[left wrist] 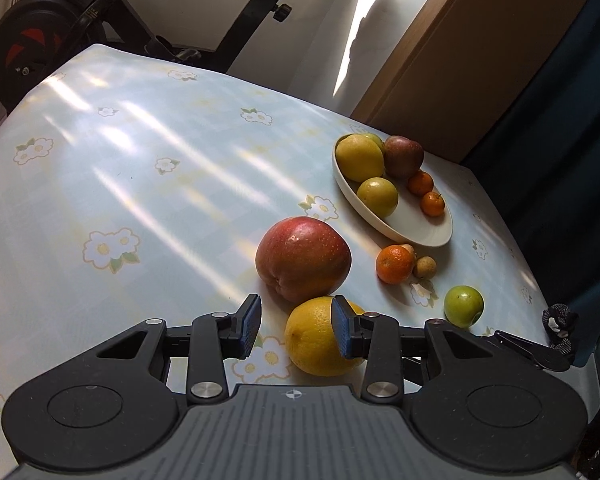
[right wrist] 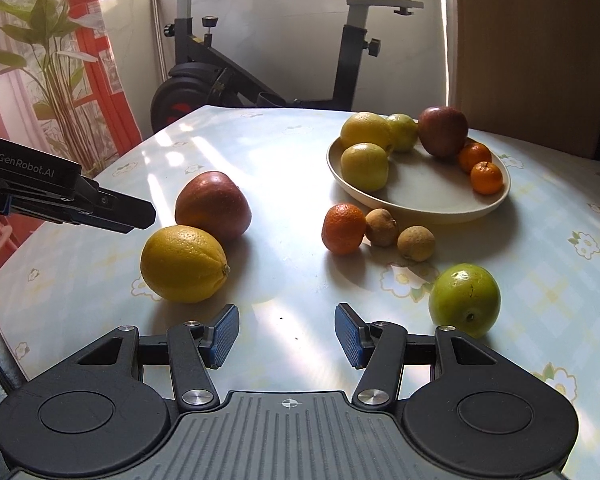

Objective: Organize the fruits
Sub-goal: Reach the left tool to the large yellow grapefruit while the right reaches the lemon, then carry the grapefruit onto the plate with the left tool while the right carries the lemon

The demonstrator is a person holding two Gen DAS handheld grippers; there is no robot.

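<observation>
A cream plate [left wrist: 420,234] [right wrist: 432,200] holds several fruits: yellow ones, a dark red apple [right wrist: 444,130] and two small tangerines. On the table lie a big red apple [left wrist: 302,258] [right wrist: 212,206], a yellow orange [left wrist: 316,338] [right wrist: 184,264], a tangerine [left wrist: 394,264] [right wrist: 343,228], two small brown fruits [right wrist: 400,236] and a green apple [left wrist: 463,306] [right wrist: 465,300]. My left gripper [left wrist: 296,328] is open, its right finger over the yellow orange. My right gripper [right wrist: 286,334] is open and empty above bare table.
The table has a pale blue flowered cloth [left wrist: 120,184]. An exercise bike [right wrist: 228,76] stands behind its far edge. A wooden panel [left wrist: 460,68] is at the back right. The left gripper's body [right wrist: 68,196] shows at the left of the right wrist view.
</observation>
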